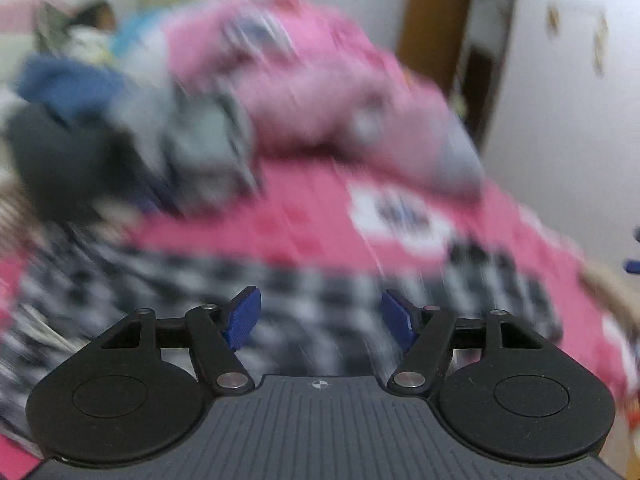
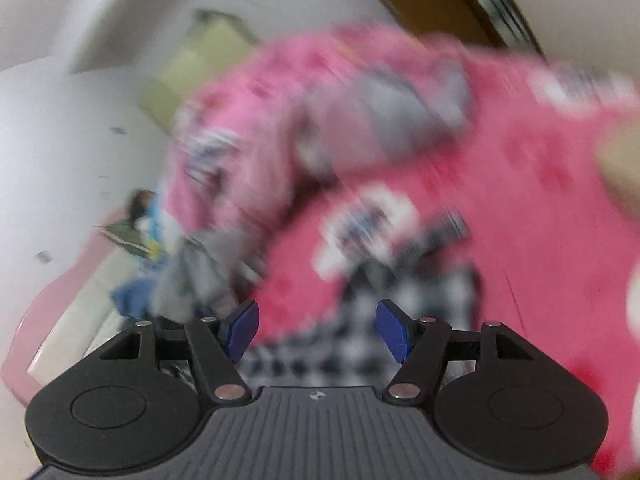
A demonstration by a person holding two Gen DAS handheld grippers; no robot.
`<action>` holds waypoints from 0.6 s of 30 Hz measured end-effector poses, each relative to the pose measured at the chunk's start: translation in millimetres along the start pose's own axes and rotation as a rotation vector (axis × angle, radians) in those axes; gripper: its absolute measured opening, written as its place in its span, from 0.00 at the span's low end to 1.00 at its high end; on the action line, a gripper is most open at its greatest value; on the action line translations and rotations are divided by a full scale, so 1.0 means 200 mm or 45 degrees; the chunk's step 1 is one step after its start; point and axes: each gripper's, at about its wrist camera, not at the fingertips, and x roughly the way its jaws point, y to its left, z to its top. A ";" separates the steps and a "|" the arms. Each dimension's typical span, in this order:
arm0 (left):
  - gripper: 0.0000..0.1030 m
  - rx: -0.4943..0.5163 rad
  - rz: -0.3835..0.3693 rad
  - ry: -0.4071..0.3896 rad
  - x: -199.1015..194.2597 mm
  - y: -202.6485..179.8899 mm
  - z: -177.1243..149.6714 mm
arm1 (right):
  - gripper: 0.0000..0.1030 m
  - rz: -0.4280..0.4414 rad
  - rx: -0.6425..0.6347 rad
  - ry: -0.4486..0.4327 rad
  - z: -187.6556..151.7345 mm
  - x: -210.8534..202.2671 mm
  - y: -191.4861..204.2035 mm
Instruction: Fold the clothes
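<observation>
Both grippers, left (image 1: 320,318) and right (image 2: 317,330), spread wide and empty above a checked garment (image 1: 280,280) on the pink bed (image 1: 520,240), crumpled clothes (image 1: 132,128) heaped beyond; folding progress lost to blur.

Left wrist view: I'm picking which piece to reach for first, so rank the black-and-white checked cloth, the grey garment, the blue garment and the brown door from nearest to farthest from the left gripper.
1. Black-and-white checked cloth, directly ahead of the open left gripper.
2. Grey garment, ahead and left, on the pink bedding.
3. Blue garment, farther left, behind the grey one.
4. Brown door, upper right, in the far wall.
</observation>
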 end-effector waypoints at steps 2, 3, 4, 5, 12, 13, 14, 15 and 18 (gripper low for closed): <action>0.61 0.023 0.012 0.044 0.07 -0.02 -0.07 | 0.67 -0.146 0.041 0.061 -0.02 0.16 -0.13; 0.60 0.035 0.019 0.066 0.10 -0.03 -0.10 | 0.67 -0.223 0.050 0.069 -0.01 0.24 -0.18; 0.60 0.047 0.025 0.087 0.13 -0.04 -0.14 | 0.67 -0.269 0.059 0.067 0.00 0.30 -0.23; 0.60 0.059 0.031 0.109 0.17 -0.05 -0.17 | 0.67 -0.297 0.067 0.059 0.02 0.37 -0.27; 0.63 0.123 0.050 0.188 0.32 -0.09 -0.34 | 0.03 -0.223 0.066 0.094 0.05 0.57 -0.34; 0.63 0.125 0.046 0.181 0.31 -0.09 -0.34 | 0.04 -0.184 0.081 0.111 0.06 0.57 -0.31; 0.64 0.127 0.042 0.175 0.31 -0.09 -0.34 | 0.04 -0.172 0.081 0.111 0.07 0.57 -0.28; 0.64 0.128 0.038 0.168 0.31 -0.09 -0.34 | 0.03 -0.161 0.064 0.092 0.09 0.55 -0.23; 0.65 0.133 0.025 0.149 0.31 -0.09 -0.35 | 0.03 -0.056 0.016 -0.002 0.24 0.51 -0.05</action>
